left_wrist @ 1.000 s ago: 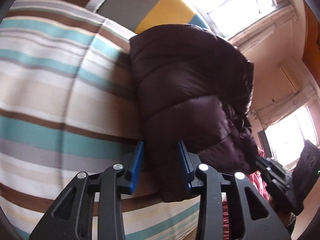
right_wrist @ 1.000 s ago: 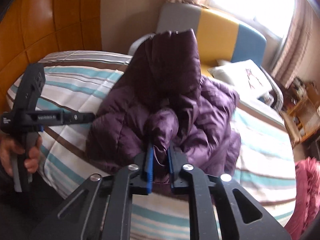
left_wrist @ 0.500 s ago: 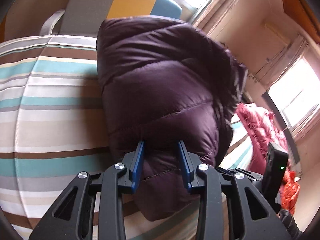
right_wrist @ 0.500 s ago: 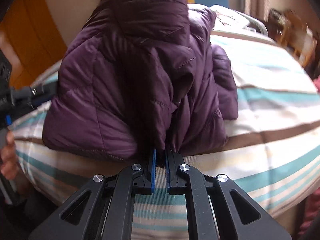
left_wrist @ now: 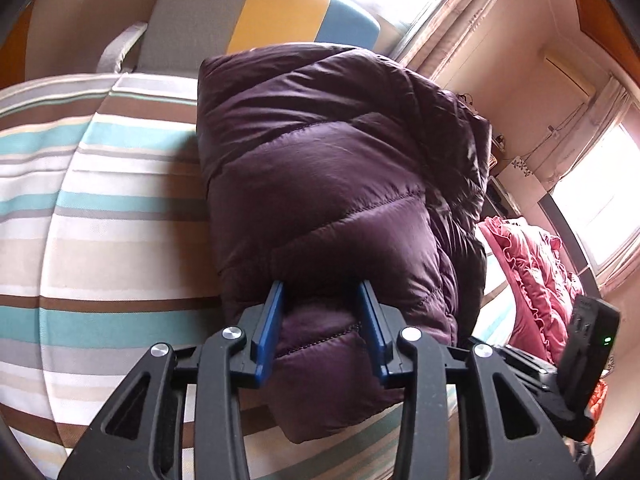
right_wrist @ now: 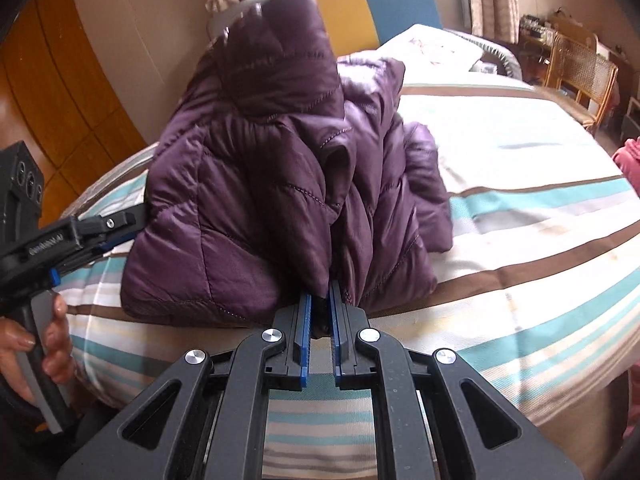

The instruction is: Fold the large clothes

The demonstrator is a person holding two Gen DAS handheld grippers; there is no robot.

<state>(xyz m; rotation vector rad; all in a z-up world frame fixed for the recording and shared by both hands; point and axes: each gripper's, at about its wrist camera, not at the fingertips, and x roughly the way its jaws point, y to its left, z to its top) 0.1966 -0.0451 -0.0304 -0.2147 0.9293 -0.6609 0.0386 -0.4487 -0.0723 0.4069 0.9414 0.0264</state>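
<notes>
Lying on the striped bed (right_wrist: 520,216) just ahead of both pairs of fingers, the purple down jacket (right_wrist: 256,184) is bundled into a thick, half-folded heap. The right gripper (right_wrist: 319,312) has its fingers narrow, pinching a thin edge of the jacket at the near side, probably to keep the fold from springing back. The left gripper (left_wrist: 322,312) stands around a puffy lower corner, and its fingers are opening, so the padded fabric between them looks no longer squeezed; I judge it is letting go after laying this side down. Compared with one second ago, the jacket lies lower and flatter, and the right gripper has come down close to the bed.
</notes>
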